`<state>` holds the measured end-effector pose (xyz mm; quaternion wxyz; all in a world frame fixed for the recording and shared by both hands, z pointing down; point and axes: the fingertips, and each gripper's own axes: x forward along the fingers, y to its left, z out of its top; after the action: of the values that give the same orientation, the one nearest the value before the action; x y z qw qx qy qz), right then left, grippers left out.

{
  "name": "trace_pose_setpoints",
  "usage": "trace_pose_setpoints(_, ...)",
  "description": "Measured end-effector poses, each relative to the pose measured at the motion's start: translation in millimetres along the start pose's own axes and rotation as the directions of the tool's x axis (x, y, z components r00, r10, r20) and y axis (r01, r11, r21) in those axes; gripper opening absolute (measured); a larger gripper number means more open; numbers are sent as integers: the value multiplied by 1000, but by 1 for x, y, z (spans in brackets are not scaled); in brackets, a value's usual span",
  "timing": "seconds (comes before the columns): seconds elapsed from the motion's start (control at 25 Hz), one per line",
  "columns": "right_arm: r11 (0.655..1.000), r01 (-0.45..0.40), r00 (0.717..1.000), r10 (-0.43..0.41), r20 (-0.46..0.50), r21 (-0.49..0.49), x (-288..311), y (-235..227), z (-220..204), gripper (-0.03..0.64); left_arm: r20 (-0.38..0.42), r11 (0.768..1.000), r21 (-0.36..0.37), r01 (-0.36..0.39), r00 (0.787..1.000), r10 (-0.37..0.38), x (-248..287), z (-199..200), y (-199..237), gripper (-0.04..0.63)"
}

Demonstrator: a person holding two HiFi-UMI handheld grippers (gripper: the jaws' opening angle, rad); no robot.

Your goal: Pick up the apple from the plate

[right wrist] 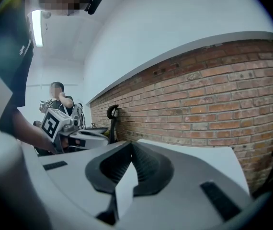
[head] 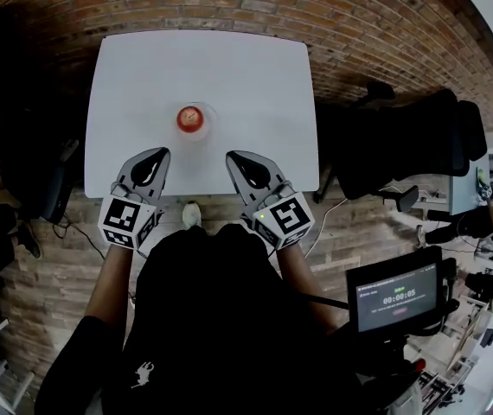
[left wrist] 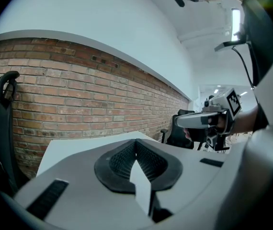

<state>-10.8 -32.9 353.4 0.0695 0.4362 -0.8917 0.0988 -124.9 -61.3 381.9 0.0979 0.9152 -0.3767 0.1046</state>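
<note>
Apple [head: 191, 118] sits on plate [head: 212, 124], mid white table [head: 246, 67]. Left gripper [head: 160, 154] and right gripper [head: 233, 157] over table's near edge, apart from plate, jaws together, empty. Brick wall [head: 229, 3] behind table; black chair [head: 402, 141] at right.

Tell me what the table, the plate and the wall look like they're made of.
The table has a smooth matte white top, probably laminate or painted board; no grain shows. The plate looks like clear glass or plastic, since the white top seems to show through its rim, but it is too small to be sure. The wall is red-brown brick with pale mortar lines, rough and unglazed.
</note>
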Motion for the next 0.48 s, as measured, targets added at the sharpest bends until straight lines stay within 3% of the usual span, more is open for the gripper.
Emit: trace_pose_setpoints(0.48, 1000, -12, 999, 11, -31, -9, 15, 10, -3, 3, -3, 1000, -27, 0, 1000, 0, -6, -11, 14, 6)
